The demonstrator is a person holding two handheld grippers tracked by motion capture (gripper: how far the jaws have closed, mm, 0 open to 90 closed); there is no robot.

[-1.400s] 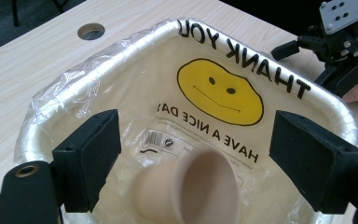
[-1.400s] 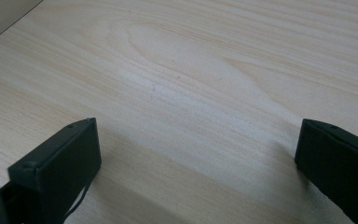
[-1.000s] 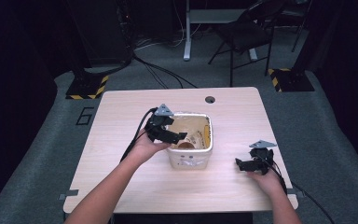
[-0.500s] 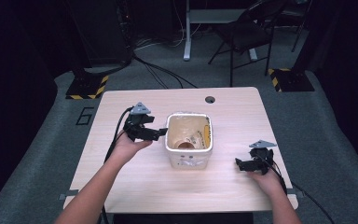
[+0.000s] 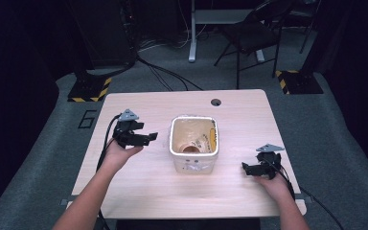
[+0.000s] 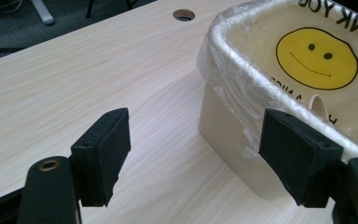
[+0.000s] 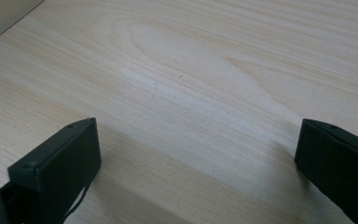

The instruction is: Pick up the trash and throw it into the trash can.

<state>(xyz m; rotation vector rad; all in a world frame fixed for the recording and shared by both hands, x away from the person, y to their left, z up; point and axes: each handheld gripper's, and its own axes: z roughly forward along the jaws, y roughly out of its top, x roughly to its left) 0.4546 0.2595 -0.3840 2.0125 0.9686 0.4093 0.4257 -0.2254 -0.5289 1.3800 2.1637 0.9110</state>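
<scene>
A cream bin (image 5: 194, 165) lined with a clear plastic bag stands at the middle of the table. The bag (image 6: 242, 70) carries a yellow smiley face (image 6: 317, 58). A tan round object (image 5: 189, 149) lies at the bottom of the bin. My left gripper (image 5: 151, 137) hovers just left of the bin and points at it. Its jaws have just been closing but stand open (image 6: 193, 135), with nothing between them. My right gripper (image 5: 245, 167) rests low at the right of the bin, open (image 7: 198, 154) over bare wood.
The light wooden table (image 5: 148, 182) has a cable hole (image 5: 215, 102) near its far edge. A black chair (image 5: 254, 33) and floor cables (image 5: 167, 72) lie beyond the table. Cords trail from both grippers towards the near edge.
My left gripper has drawn back from over the bin's left rim to the table's left side. The right hand and the bin have stayed put.
</scene>
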